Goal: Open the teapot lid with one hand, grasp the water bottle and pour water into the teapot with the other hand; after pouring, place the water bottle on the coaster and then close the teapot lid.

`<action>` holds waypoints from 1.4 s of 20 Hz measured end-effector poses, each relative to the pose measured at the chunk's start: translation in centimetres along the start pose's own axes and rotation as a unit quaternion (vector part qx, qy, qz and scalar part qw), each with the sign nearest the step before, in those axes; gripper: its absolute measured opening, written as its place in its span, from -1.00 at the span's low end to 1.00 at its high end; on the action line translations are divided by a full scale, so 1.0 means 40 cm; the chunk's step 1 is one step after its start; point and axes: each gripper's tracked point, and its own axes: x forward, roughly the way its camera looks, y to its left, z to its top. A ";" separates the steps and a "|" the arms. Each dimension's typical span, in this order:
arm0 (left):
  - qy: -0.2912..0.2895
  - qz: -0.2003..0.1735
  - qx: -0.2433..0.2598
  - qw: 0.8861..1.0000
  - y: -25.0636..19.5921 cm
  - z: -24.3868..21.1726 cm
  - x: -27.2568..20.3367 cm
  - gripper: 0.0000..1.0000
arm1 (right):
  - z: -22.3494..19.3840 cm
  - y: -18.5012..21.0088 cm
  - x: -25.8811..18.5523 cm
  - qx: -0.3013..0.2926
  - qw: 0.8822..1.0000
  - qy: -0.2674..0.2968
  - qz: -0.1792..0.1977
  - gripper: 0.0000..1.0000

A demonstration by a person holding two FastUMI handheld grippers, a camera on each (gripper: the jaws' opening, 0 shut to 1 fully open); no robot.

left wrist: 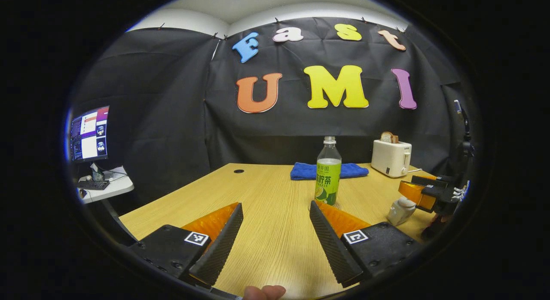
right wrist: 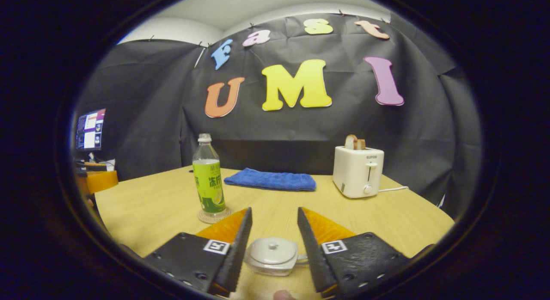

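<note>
One water bottle (right wrist: 209, 179) on coaster (right wrist: 213, 215) | one lidded teapot (right wrist: 271, 255) | both grippers' fingers wide: left gripper (left wrist: 275, 231), right gripper (right wrist: 273, 235)

The worktop (right wrist: 386, 222) was matt wood grain; the bottle (right wrist: 208, 179) clear glossy plastic; the towel (right wrist: 270, 179) nubby cloth; the teapot (right wrist: 271, 256) glossy.

We hold the left gripper (left wrist: 276, 214) low and level, its two fingers spread wide apart with nothing between them, and a fingertip of our hand (left wrist: 264, 292) peeks up at the near edge of its view. The right gripper (right wrist: 274, 220) likewise sits low with its jaws parted; seen from the left gripper view, it (left wrist: 423, 192) hangs off at the right edge, pointing leftward.
</note>
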 end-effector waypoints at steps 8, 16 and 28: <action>-0.052 -0.044 -0.014 0.998 -0.123 0.116 -0.061 0.92 | 0.148 -0.080 -0.171 0.000 0.997 -0.064 -0.049 0.96; -0.085 -0.089 -0.008 0.992 -0.250 0.172 -0.166 0.94 | 0.215 -0.109 -0.373 -0.013 0.992 -0.095 -0.085 0.96; -0.094 -0.085 -0.013 0.992 -0.238 0.167 -0.200 0.95 | 0.210 -0.061 -0.430 -0.016 0.990 -0.100 -0.098 0.95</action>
